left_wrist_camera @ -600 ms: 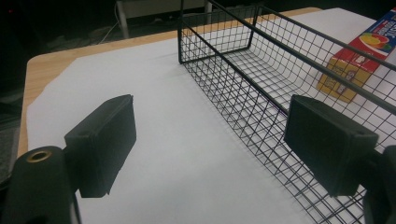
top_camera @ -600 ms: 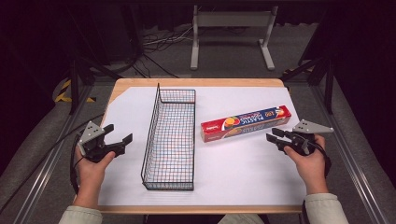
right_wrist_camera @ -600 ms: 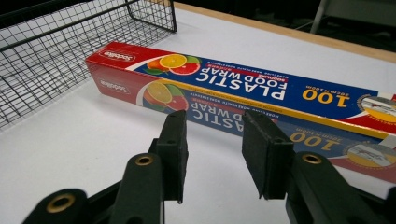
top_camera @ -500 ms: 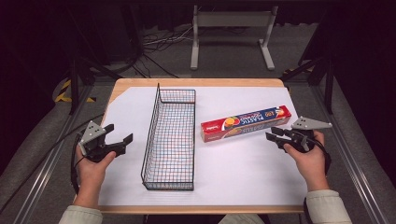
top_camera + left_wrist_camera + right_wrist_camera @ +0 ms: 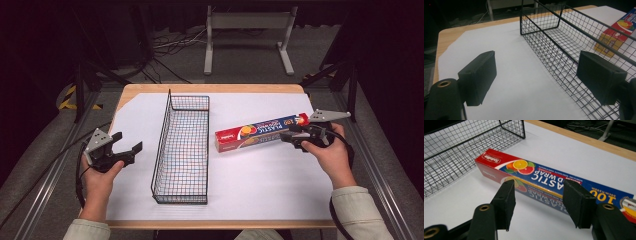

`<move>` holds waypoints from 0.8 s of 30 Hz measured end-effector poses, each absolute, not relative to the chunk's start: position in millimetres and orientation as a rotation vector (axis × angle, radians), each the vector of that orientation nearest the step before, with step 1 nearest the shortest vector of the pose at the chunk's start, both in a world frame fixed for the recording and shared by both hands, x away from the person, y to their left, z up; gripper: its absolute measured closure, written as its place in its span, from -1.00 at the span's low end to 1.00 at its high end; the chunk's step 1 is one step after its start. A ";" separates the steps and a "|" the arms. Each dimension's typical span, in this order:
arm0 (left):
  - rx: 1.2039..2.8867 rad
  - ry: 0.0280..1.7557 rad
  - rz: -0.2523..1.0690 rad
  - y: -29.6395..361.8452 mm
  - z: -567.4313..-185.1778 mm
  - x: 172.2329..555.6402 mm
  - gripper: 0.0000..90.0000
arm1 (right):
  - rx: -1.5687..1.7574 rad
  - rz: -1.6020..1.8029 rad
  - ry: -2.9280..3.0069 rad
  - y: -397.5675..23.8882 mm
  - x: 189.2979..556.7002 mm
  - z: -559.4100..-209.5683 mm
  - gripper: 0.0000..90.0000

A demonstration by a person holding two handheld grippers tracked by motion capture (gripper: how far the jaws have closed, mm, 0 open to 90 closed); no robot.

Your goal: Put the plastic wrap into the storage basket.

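White sheet [image 5: 260, 185] covers a wooden table [image 5: 210, 88], dark room around it. Nearest, person's forearms enter from the bottom edge of the high view. Left hand [image 5: 97, 175] holds left gripper [image 5: 131, 148] over the sheet's left part, jaws spread wide, nothing between them; in the left gripper view they frame bare sheet and the near wall of the wire basket [image 5: 564, 45]. Black wire basket [image 5: 182, 145] sits mid-table, long axis running away from the person, nothing in it. Right hand [image 5: 330, 152] holds right gripper [image 5: 291, 135] at the right end of the plastic wrap box [image 5: 260, 132], jaws parted, just short of the box's long side in the right gripper view [image 5: 536, 176], not gripping. Box lies flat on the sheet, just right of the basket, angled. Beyond the table: floor cables [image 5: 165, 47] and a grey metal stand [image 5: 247, 35].
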State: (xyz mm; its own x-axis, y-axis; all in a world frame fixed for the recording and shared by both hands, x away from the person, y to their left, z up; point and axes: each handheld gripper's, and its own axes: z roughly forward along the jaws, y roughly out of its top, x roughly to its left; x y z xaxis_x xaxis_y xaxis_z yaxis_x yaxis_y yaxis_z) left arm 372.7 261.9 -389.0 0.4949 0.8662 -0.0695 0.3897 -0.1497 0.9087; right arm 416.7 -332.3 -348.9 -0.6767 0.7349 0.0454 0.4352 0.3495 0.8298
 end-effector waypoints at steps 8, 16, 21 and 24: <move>1.764 1.077 0.616 264.7 -391.9 370.1 -0.64 | 1.007 1.186 2.367 -313.4 444.6 -335.5 -0.14; 1.766 1.096 0.630 269.7 -394.8 363.2 -0.65 | 0.996 1.177 2.435 -277.9 462.1 -325.5 0.30; 1.769 1.107 0.635 274.1 -395.6 356.5 -0.65 | 0.992 1.147 2.481 -253.1 475.9 -326.1 0.47; 1.766 1.112 0.642 276.4 -396.0 353.6 -0.65 | 0.997 1.129 2.513 -238.6 483.8 -328.7 0.61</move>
